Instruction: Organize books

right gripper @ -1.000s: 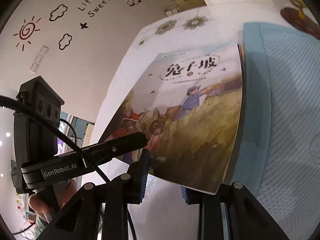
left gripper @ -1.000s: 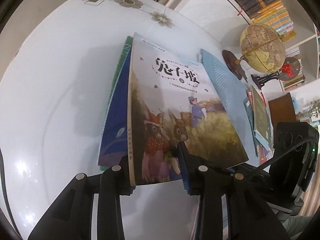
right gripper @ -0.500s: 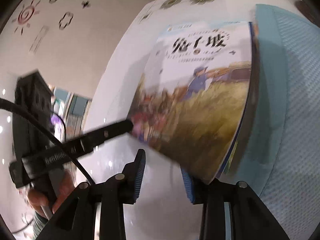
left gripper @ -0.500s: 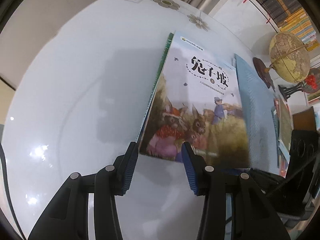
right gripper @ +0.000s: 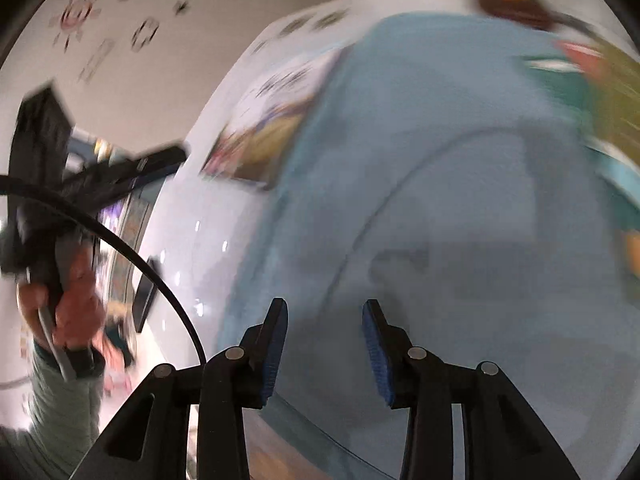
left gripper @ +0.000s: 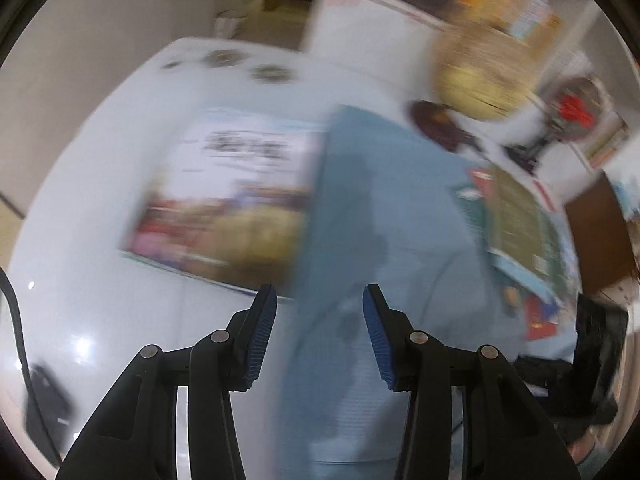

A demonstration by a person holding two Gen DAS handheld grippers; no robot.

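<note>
Both views are motion-blurred. The rabbit picture book [left gripper: 224,196] lies flat on the white round table [left gripper: 92,280], on top of other books; it also shows in the right wrist view [right gripper: 272,120]. A light blue mat [left gripper: 380,240] lies to its right and fills the right wrist view [right gripper: 460,220]. My left gripper [left gripper: 319,332] is open and empty, pulled back above the mat's near edge. My right gripper [right gripper: 325,344] is open and empty over the mat. The left gripper [right gripper: 160,160] shows at the left in the right wrist view.
A pile of loose books [left gripper: 520,224] lies at the right of the mat. A globe [left gripper: 480,68] on a dark stand sits behind it, near bookshelves. A brown box [left gripper: 596,240] stands at the far right. A black cable [left gripper: 16,320] hangs at the left.
Both grippers have let go of the rabbit book, which now lies flat on the stack. Both have pulled back and swung right toward the blue mat.
</note>
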